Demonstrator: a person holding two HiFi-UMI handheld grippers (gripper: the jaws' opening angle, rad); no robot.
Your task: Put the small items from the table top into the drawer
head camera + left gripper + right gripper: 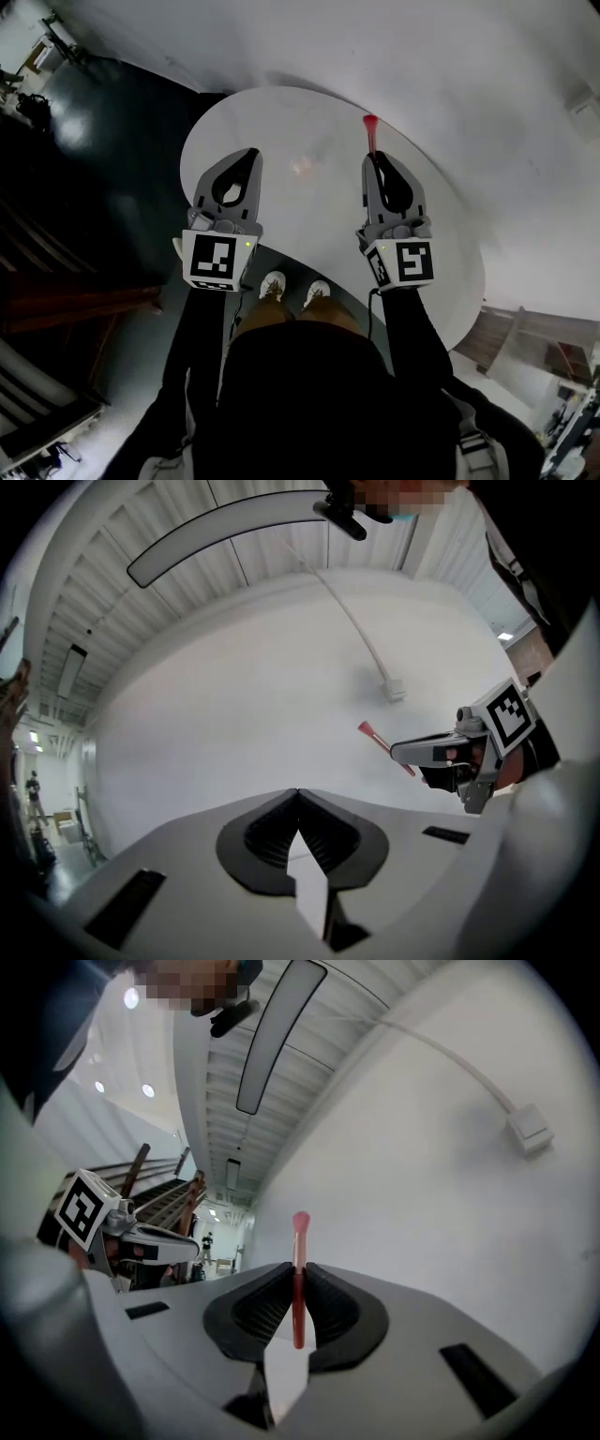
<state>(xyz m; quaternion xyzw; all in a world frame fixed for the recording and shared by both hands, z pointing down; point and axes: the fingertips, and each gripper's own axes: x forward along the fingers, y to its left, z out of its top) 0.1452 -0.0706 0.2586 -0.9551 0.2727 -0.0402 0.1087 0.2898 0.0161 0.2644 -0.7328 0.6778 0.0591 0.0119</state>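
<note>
A white wall [422, 56] is seen beyond a round white worktop [281, 131], and dark floor [103, 150] lies to the worktop's left. A person [309, 394] in dark sleeves is seen from above at the worktop's near edge, with both arms stretched out over it. The left hand-held gripper [250, 154] is held over the worktop's left part. Its jaws are pressed together with nothing between them. The right hand-held gripper [373, 161] is held over the worktop's right part, well apart from the left one. Its jaws are drawn narrow and clamped on a thin red stick [371, 131]. A white cable [356, 630] is seen on the wall beyond the worktop and ends in a small box [394, 692]. The stick is gripped along its lower part, and its flared pink tip juts past the jaw tips toward the worktop's far edge.
</note>
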